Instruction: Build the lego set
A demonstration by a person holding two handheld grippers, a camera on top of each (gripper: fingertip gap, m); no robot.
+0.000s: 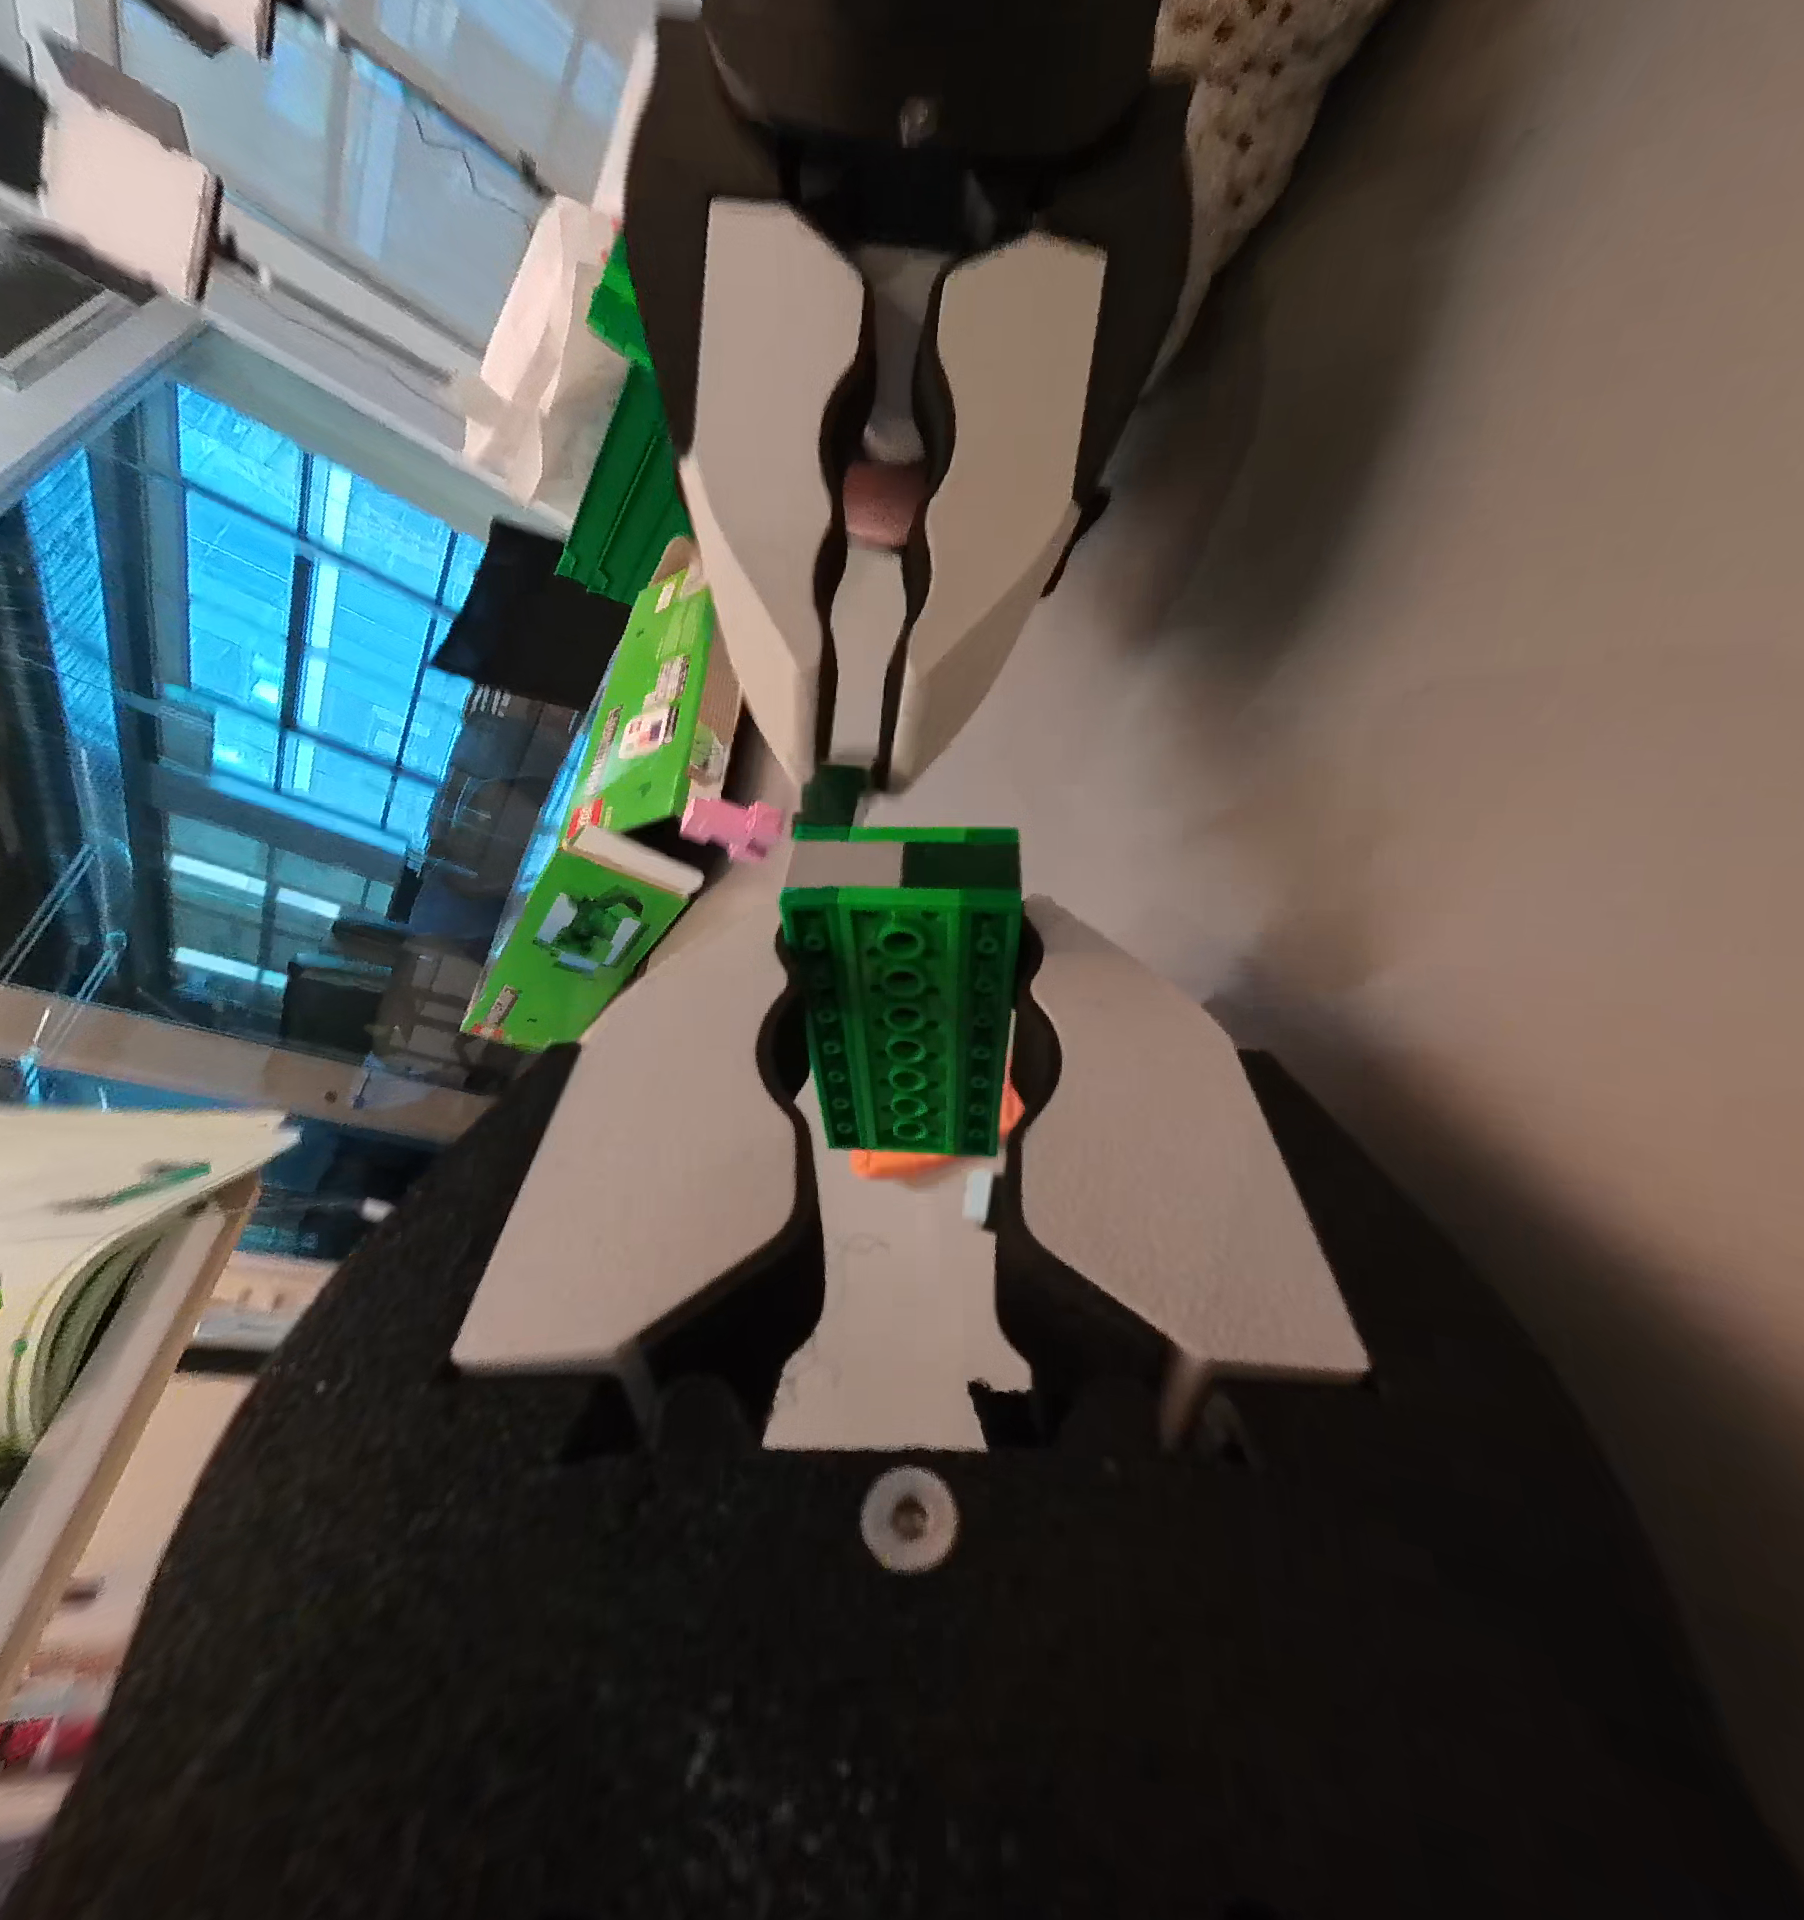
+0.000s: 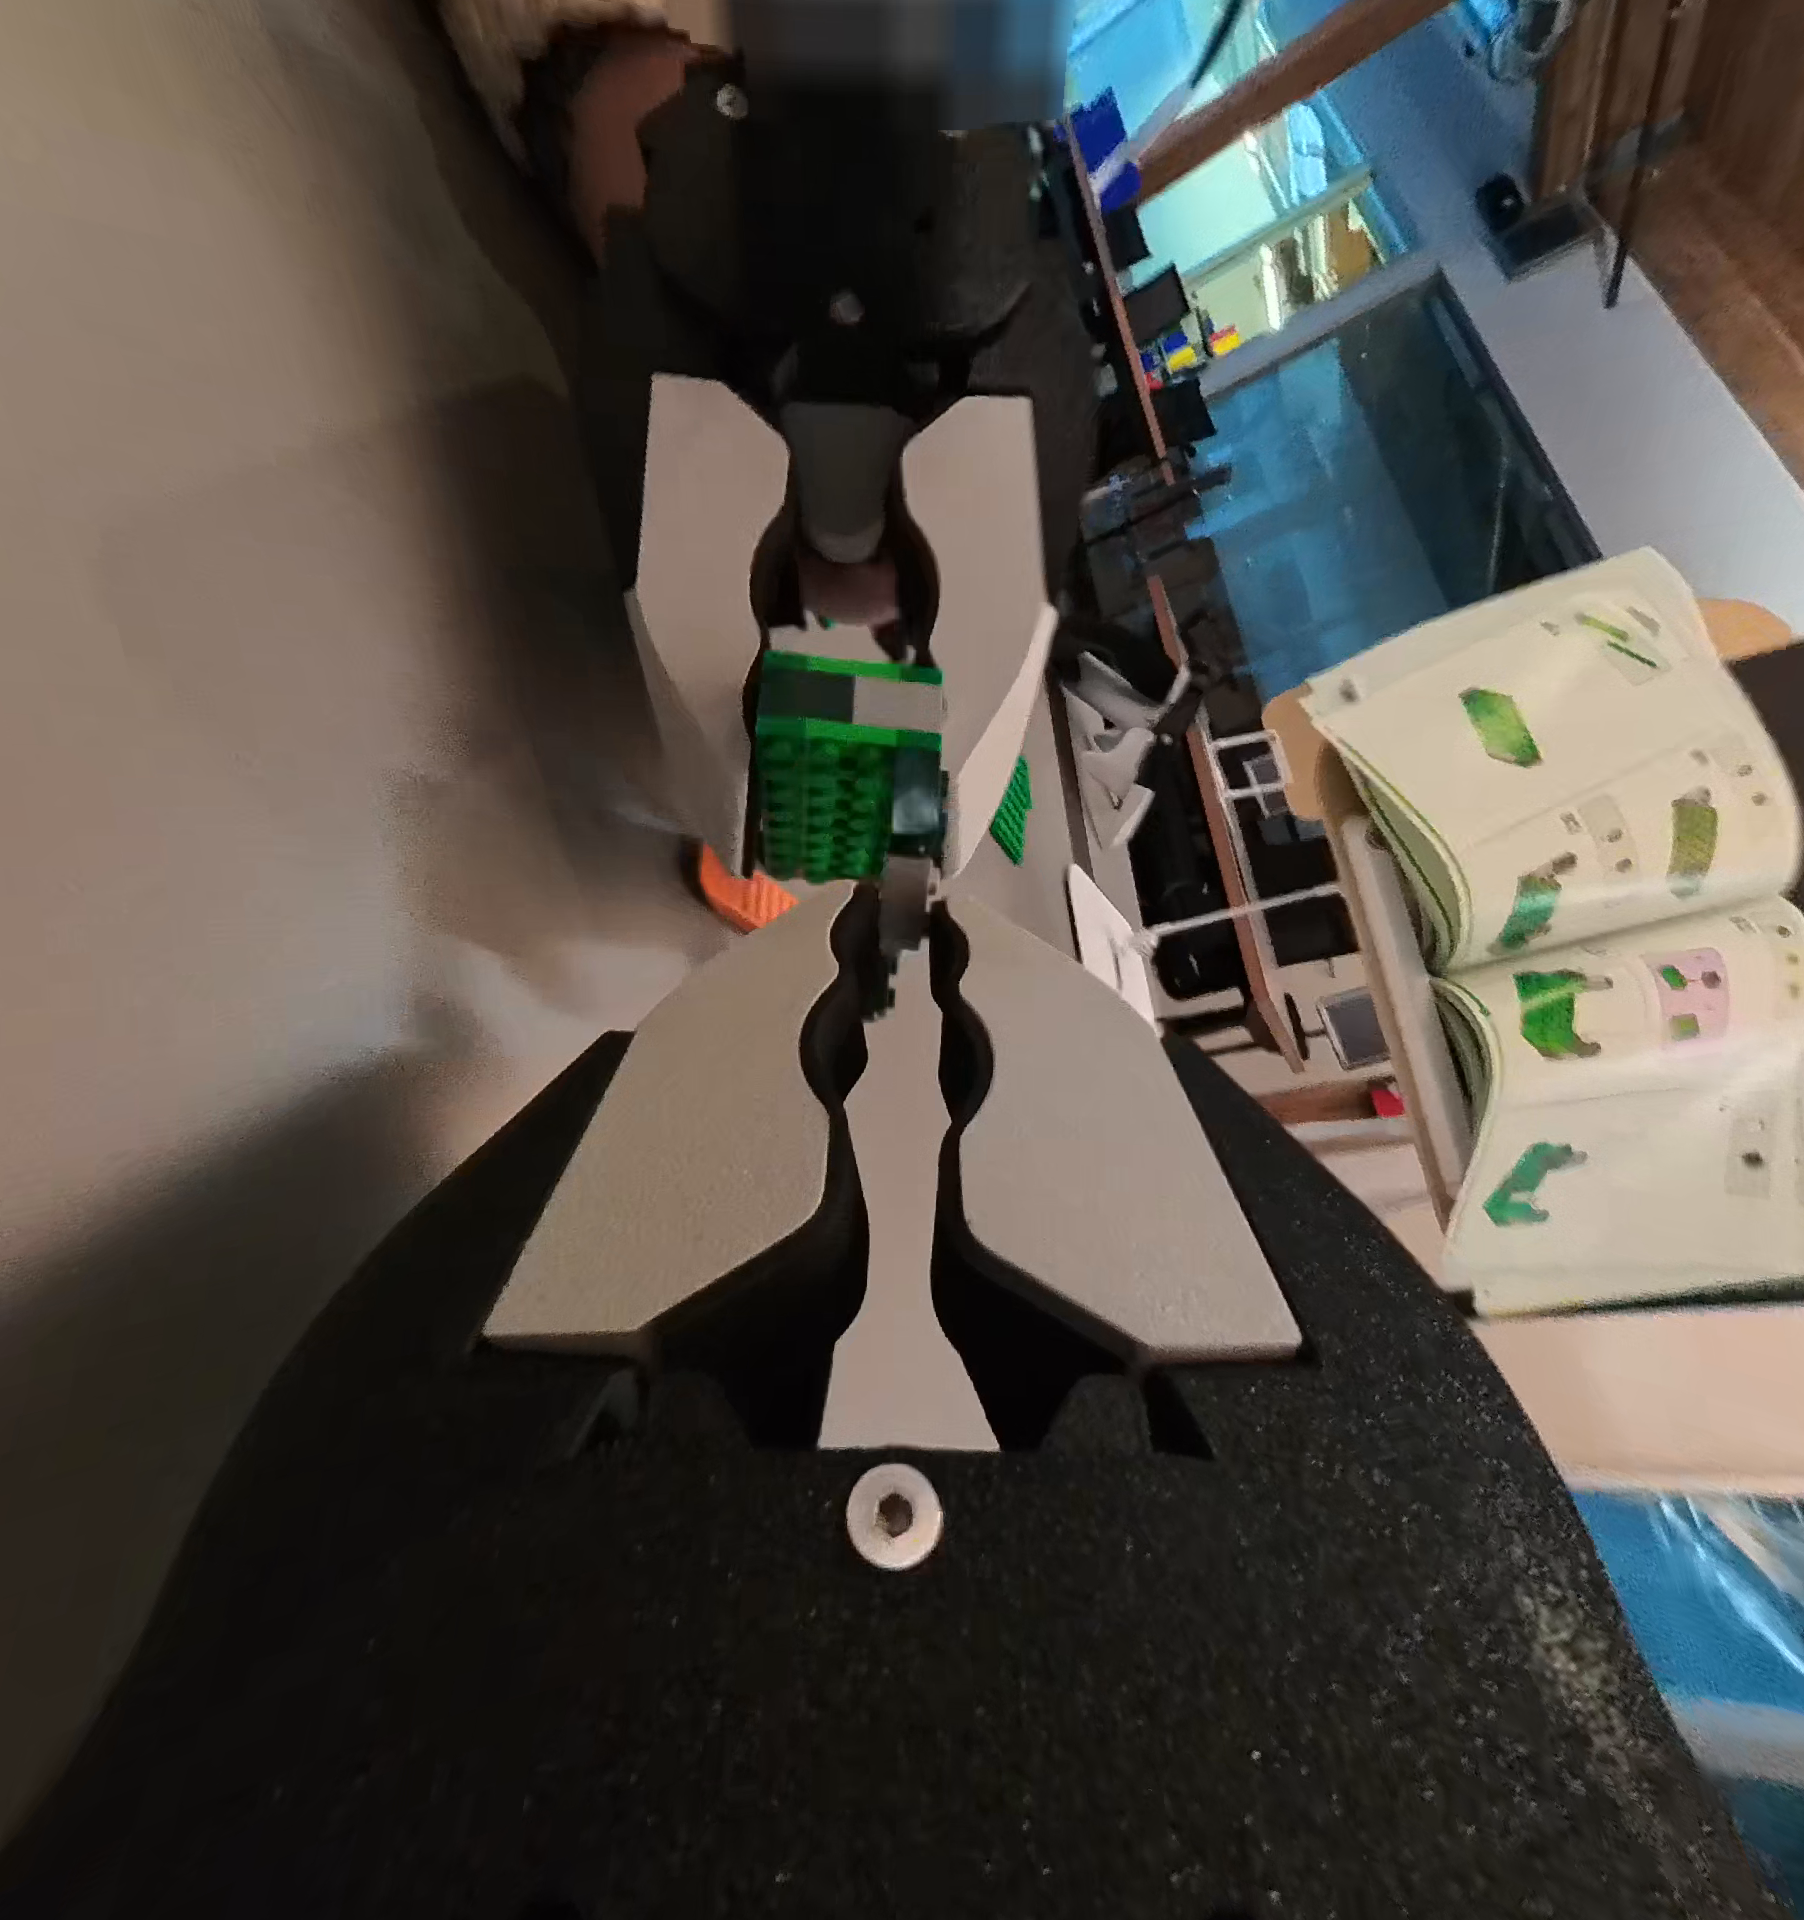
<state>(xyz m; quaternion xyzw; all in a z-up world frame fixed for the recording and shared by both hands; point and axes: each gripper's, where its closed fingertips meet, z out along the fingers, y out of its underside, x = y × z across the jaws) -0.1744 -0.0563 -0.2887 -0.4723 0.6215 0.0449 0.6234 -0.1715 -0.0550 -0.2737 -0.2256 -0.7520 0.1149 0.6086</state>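
Note:
My left gripper (image 1: 910, 940) is shut on a green lego assembly (image 1: 903, 1023). Its bright green plate shows its underside, and grey and dark green bricks (image 1: 903, 862) sit at its far end. My right gripper (image 1: 851, 771) faces it from the top of the left wrist view, shut on a small dark green piece (image 1: 833, 795) that touches the assembly's far end. In the right wrist view my right gripper (image 2: 900, 902) pinches this small dark piece (image 2: 903, 930) against the studded assembly (image 2: 836, 790), which the left gripper (image 2: 846, 821) holds.
A green lego box (image 1: 607, 831) and a small pink piece (image 1: 732, 826) lie beyond the assembly. An orange piece (image 2: 737, 894) lies on the beige table (image 1: 1449, 727). An open instruction booklet (image 2: 1604, 935) stands at the side. A loose green plate (image 2: 1010, 821) lies behind. Both grippers' tips are close together, under 4 cm apart.

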